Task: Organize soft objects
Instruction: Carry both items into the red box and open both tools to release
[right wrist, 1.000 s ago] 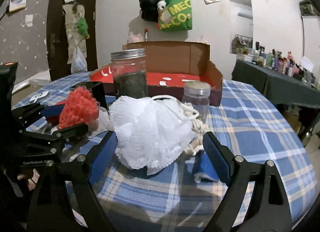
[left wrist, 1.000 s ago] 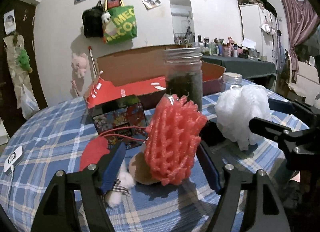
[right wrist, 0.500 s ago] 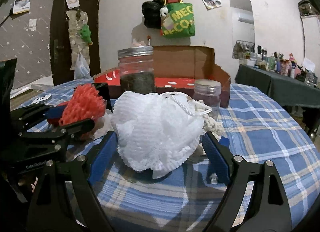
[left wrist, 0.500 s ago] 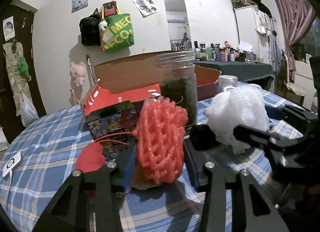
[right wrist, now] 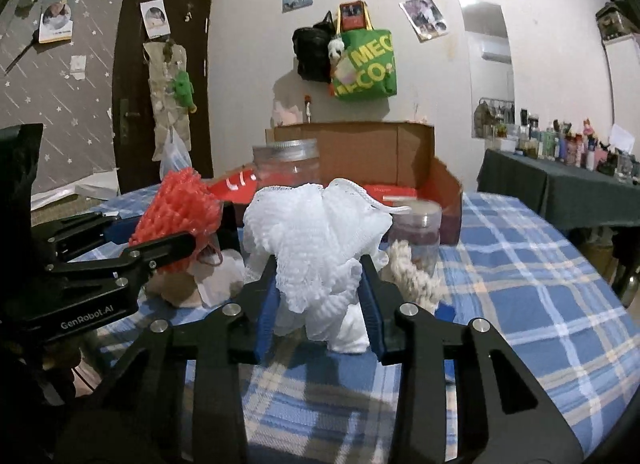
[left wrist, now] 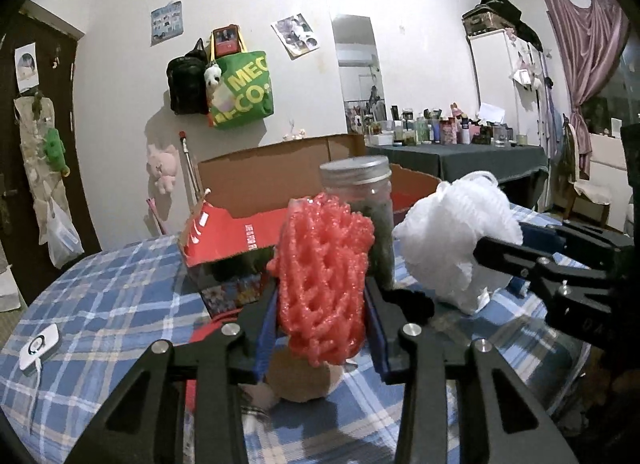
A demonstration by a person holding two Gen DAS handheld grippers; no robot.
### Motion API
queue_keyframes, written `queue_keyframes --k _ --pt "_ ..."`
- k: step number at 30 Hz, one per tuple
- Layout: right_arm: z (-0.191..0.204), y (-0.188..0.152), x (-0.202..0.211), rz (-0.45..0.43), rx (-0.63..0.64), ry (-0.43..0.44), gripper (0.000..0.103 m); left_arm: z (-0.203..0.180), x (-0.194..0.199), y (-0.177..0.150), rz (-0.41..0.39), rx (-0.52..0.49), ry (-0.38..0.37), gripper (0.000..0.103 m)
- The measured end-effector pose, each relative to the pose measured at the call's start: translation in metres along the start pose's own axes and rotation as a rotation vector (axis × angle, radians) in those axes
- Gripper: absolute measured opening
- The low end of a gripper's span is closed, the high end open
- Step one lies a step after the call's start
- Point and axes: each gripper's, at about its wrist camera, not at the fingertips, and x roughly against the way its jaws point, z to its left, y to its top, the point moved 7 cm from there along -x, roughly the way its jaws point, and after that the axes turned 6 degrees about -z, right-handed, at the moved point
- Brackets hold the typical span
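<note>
My left gripper [left wrist: 322, 324] is shut on a red foam net [left wrist: 324, 280] and holds it above the checked tablecloth. It also shows in the right wrist view [right wrist: 176, 211]. My right gripper [right wrist: 320, 304] is shut on a white mesh bath pouf [right wrist: 316, 236], which also shows in the left wrist view [left wrist: 452, 248]. A tan soft toy [left wrist: 304, 380] with a red part lies on the table under the net. A cream knitted piece [right wrist: 412, 276] lies right of the pouf.
An open cardboard box [right wrist: 400, 159] with a red inside stands at the back of the table. A tall jar with a metal lid [left wrist: 360, 207] and a smaller jar [right wrist: 416, 232] stand before it. A white device [left wrist: 38, 348] lies at the left.
Both grippers have shut, the left on the red net and the right on the white pouf. Both objects have risen a little off the table.
</note>
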Motion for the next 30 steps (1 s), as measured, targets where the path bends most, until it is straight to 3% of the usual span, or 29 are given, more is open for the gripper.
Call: queue_keyframes --k 10,16,30 --pt "-0.01 0.049 0.01 -0.086 0.013 -0.002 0.035 0.016 -0.006 0.039 -0.022 -0.027 0.019 0.041" --pt "-0.028 0.084 -0.004 -0.093 -0.014 0.027 0.035 0.034 -0.027 0.066 0.009 -0.038 0.013 0.041" --pt "-0.069 0.152 -0.117 0.087 -0.006 0.14 0.035 0.064 -0.13 0.126 0.159 -0.078 -0.108 0.041"
